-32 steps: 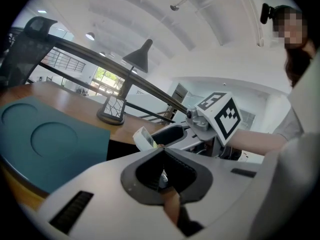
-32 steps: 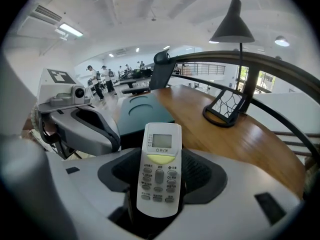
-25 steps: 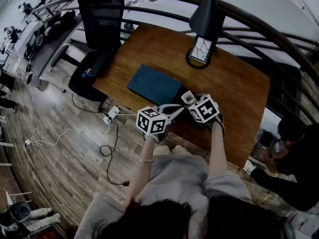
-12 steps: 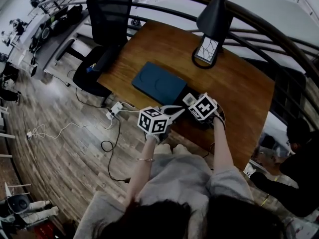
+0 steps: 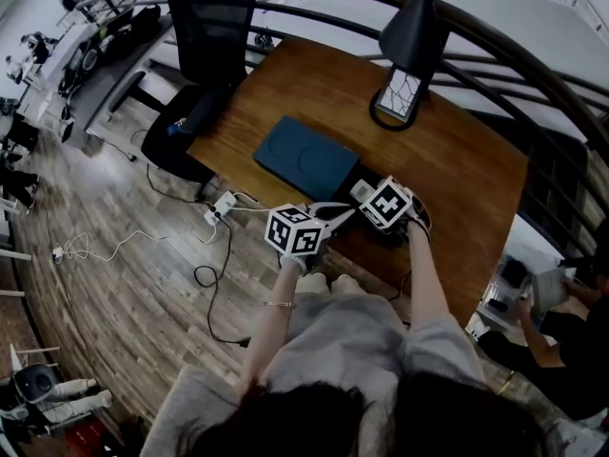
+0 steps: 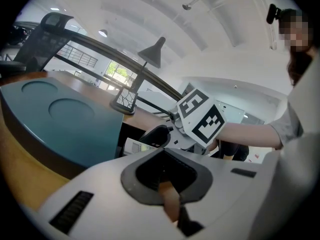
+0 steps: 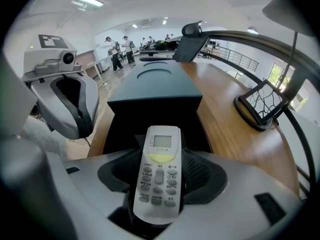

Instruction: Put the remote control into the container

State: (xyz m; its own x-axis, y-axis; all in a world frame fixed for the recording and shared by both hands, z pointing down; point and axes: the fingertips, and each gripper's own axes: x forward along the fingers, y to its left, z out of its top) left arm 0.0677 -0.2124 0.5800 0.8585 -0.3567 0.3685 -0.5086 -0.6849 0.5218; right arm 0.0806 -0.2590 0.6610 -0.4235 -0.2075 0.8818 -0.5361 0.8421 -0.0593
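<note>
The white remote control [image 7: 159, 171], with a small screen and grey buttons, is clamped between the jaws of my right gripper [image 7: 160, 159]. It points at a dark container [image 7: 152, 111] topped by a teal lid [image 7: 159, 79]. In the head view the remote [image 5: 363, 190] hangs just at the near end of the teal-lidded container [image 5: 306, 158], held by the right gripper [image 5: 373, 198]. My left gripper [image 5: 328, 212] hovers beside it at the table's near edge, shut and holding nothing [image 6: 167, 184]. The left gripper view also catches the remote's tip [image 6: 134, 146].
A black lamp with a wire base [image 5: 400, 93] stands at the back of the wooden table [image 5: 457, 169]. An office chair [image 5: 205, 27] sits at the far left corner. A power strip [image 5: 221, 208] and cables lie on the floor. A curved railing runs behind; a person [image 5: 561, 322] crouches at right.
The right gripper with the remote has edged slightly toward the container. The left gripper has barely moved. The person at the right has shifted.
</note>
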